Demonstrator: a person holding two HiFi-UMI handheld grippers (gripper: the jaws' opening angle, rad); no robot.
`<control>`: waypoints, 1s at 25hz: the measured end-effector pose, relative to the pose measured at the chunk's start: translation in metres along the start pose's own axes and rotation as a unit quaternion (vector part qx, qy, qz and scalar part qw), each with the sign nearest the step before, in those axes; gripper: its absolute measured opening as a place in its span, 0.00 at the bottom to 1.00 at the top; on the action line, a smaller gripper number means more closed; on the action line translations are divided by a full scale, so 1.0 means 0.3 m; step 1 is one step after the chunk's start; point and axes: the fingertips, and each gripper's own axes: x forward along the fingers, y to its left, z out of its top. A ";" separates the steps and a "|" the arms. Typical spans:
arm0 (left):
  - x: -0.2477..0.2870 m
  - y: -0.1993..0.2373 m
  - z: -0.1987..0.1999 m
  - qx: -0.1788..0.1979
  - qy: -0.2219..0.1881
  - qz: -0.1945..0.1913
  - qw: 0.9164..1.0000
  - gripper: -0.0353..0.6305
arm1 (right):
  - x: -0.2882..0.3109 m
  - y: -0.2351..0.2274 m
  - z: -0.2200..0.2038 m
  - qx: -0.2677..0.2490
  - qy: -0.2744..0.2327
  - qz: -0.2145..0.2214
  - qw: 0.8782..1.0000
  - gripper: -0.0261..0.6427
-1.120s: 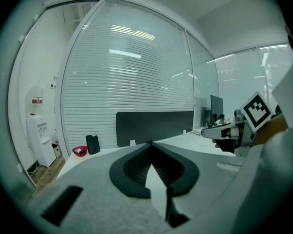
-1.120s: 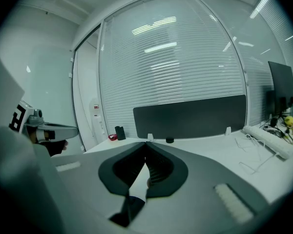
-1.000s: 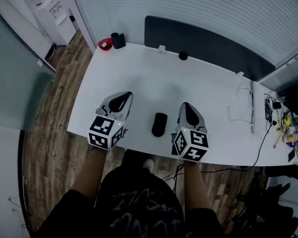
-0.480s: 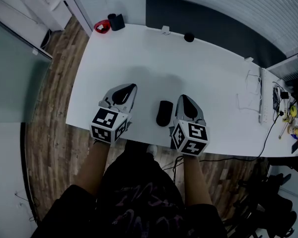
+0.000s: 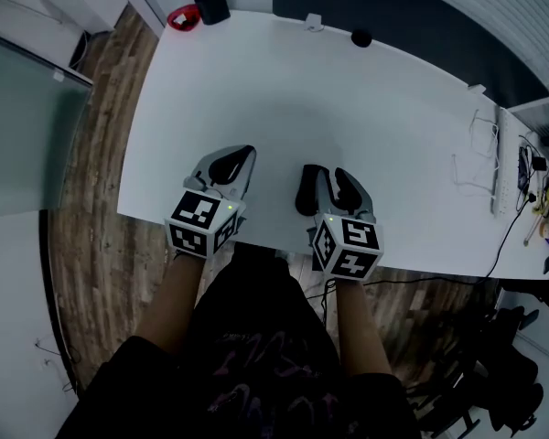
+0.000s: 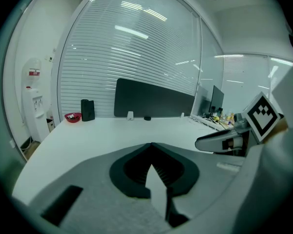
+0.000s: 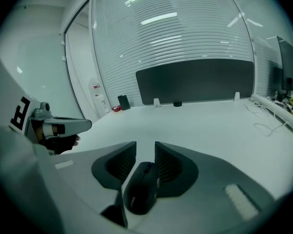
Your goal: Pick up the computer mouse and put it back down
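A black computer mouse (image 5: 306, 188) (image 7: 138, 188) lies on the white table (image 5: 348, 99) near its front edge. My right gripper (image 5: 330, 173) (image 7: 145, 144) is low over it, and its jaws are opening, one on each side of the mouse. The right pad sits close against the mouse's side; the left pad stands clear of it. My left gripper (image 5: 246, 152) (image 6: 151, 145) hovers low over bare table a little to the left of the mouse, its tips together and nothing between them.
A red bowl (image 5: 183, 16) and a black box (image 5: 212, 7) stand at the far left corner. A dark panel (image 5: 412, 16) runs along the back, with a small black puck (image 5: 360, 37) before it. Cables and a power strip (image 5: 494, 167) lie at the right.
Both grippers have come down toward the table. The right gripper has moved left onto the mouse, and its jaws, shut before, now stand apart round it.
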 end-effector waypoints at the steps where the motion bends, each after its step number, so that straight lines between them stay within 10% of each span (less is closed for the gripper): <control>1: 0.002 0.001 -0.012 -0.001 0.003 -0.001 1.000 0.06 | 0.005 0.004 -0.016 0.001 0.006 0.002 1.000 0.25; 10: 0.044 0.015 -0.098 -0.014 0.029 -0.006 0.999 0.06 | 0.069 0.006 -0.156 0.016 0.068 -0.011 0.997 0.51; 25: 0.071 0.058 -0.154 -0.029 0.044 -0.008 0.999 0.06 | 0.127 0.024 -0.291 0.016 0.137 -0.026 0.990 0.57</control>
